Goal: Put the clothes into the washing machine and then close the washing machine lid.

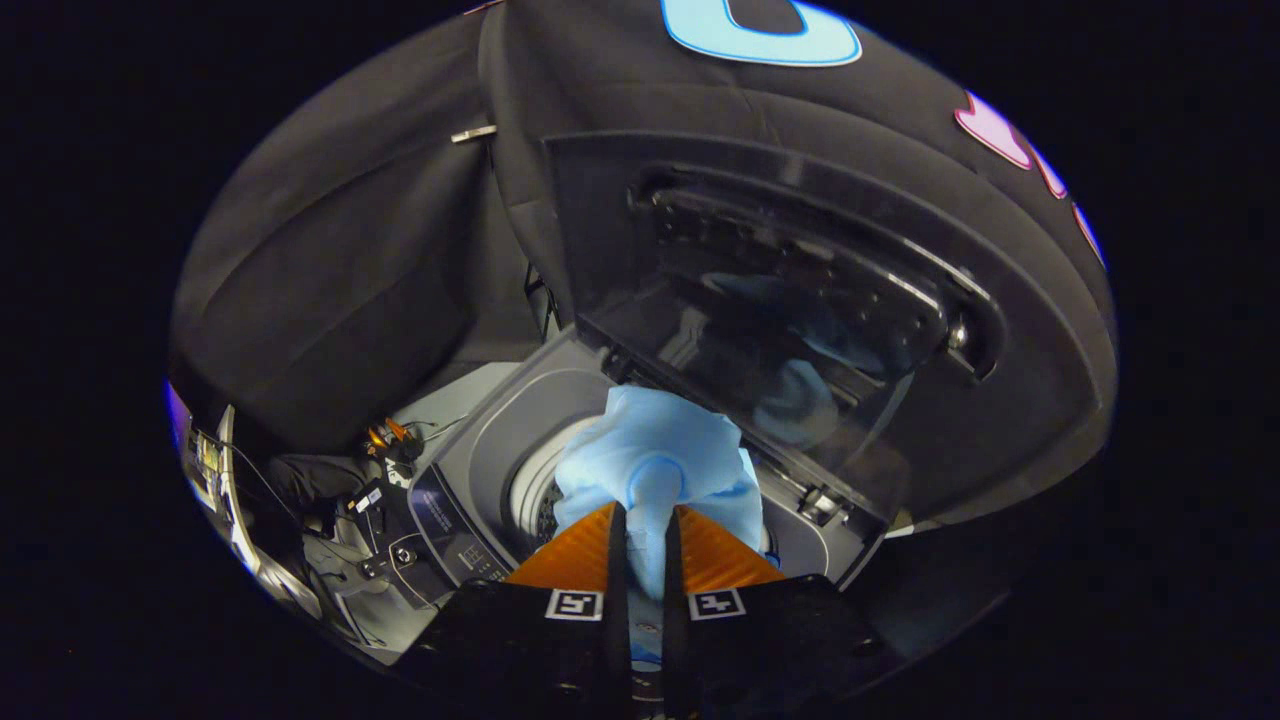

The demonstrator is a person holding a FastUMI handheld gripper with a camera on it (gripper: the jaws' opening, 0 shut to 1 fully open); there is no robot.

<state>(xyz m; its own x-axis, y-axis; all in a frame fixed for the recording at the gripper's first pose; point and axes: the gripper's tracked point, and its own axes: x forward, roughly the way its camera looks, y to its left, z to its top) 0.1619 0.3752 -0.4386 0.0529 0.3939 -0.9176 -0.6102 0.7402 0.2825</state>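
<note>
Claw (640, 520) clamped on blue cloth (650, 465) above washing machine (470, 490)

Hand-held gripper (640, 520): two narrow fingers running forward side by side, thin slit between. Ribbed wedge-shaped panel flanking each finger, tapering toward tips. Behind these, broad matte black body, two blocks split down middle. One square black-and-white fiducial tag on each block, just beside finger roots. Small screw heads low on body.
</note>
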